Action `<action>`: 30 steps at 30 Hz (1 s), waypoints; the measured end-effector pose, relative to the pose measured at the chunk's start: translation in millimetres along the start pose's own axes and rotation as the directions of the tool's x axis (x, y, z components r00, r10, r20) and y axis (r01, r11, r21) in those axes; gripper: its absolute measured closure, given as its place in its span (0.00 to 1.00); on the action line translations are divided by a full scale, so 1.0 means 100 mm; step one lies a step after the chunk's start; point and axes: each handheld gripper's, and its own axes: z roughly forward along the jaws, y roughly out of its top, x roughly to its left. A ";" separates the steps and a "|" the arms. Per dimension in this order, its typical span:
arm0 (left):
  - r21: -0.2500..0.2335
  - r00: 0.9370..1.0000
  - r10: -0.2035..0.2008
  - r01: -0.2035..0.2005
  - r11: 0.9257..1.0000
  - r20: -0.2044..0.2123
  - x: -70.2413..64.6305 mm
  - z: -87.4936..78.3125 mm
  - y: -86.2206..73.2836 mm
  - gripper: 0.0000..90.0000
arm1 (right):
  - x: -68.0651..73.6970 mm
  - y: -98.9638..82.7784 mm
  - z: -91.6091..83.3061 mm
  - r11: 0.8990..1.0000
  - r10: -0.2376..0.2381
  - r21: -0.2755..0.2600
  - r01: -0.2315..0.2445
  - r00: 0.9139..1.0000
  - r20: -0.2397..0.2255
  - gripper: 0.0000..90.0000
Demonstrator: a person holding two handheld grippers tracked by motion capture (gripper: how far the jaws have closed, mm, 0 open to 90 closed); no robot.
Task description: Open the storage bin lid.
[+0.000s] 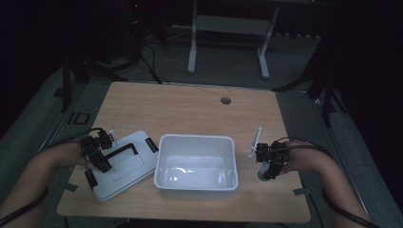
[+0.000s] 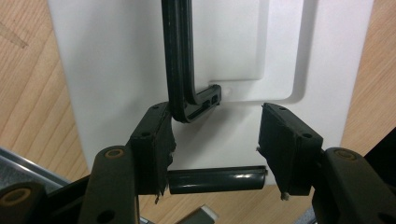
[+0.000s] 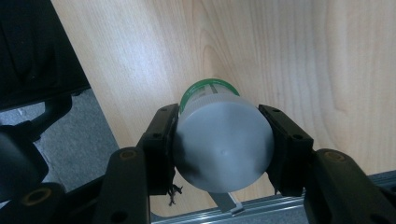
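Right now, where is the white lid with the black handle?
In the high view the lid lies flat on the table's left side, touching the open white bin, under the left gripper.

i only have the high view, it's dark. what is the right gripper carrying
Observer: The right gripper is shut on a small bottle with a grey cap and a green band, clear of the table.
Operator: and the left one, is it clamped on the lid handle
Observer: No. The left gripper has its jaws apart over the white lid; the black handle touches one pad at most.
Operator: anything under that gripper
Observer: A black latch at the lid's edge lies between the jaws.
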 end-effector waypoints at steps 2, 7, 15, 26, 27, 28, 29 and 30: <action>-0.001 1.000 0.000 0.000 1.000 0.001 0.00 0.00 0.00 0.49 | 0.01 0.02 -0.06 1.000 -0.004 0.000 0.004 1.000 0.004 0.56; -0.001 1.000 0.000 0.000 1.000 0.000 -0.01 0.01 0.00 0.49 | 0.06 0.09 -0.20 1.000 -0.017 -0.005 0.017 1.000 0.002 0.56; -0.006 1.000 -0.001 0.001 1.000 -0.001 -0.01 0.00 0.00 0.49 | 0.15 0.24 -0.42 0.999 -0.042 -0.018 0.043 0.999 0.014 0.56; -0.001 1.000 0.008 -0.008 1.000 -0.005 -0.02 -0.01 0.02 0.49 | 0.23 0.49 -0.64 0.995 -0.086 -0.040 0.088 0.995 0.041 0.56; -0.001 1.000 0.008 -0.008 1.000 -0.005 -0.02 -0.01 0.02 0.49 | 0.24 0.52 -0.65 0.994 -0.094 -0.044 0.096 0.995 0.040 0.56; -0.001 1.000 0.008 -0.008 1.000 -0.005 -0.02 -0.01 0.02 0.49 | 0.24 0.52 -0.65 0.994 -0.094 -0.044 0.096 0.995 0.040 0.56; -0.001 1.000 0.007 -0.007 1.000 -0.004 -0.02 -0.01 0.02 0.49 | 0.25 0.55 -0.66 0.993 -0.102 -0.047 0.104 0.994 0.041 0.56; -0.001 1.000 0.008 -0.008 1.000 -0.004 -0.02 -0.01 0.02 0.49 | 0.27 0.61 -0.68 0.993 -0.109 -0.048 0.111 0.993 0.041 0.56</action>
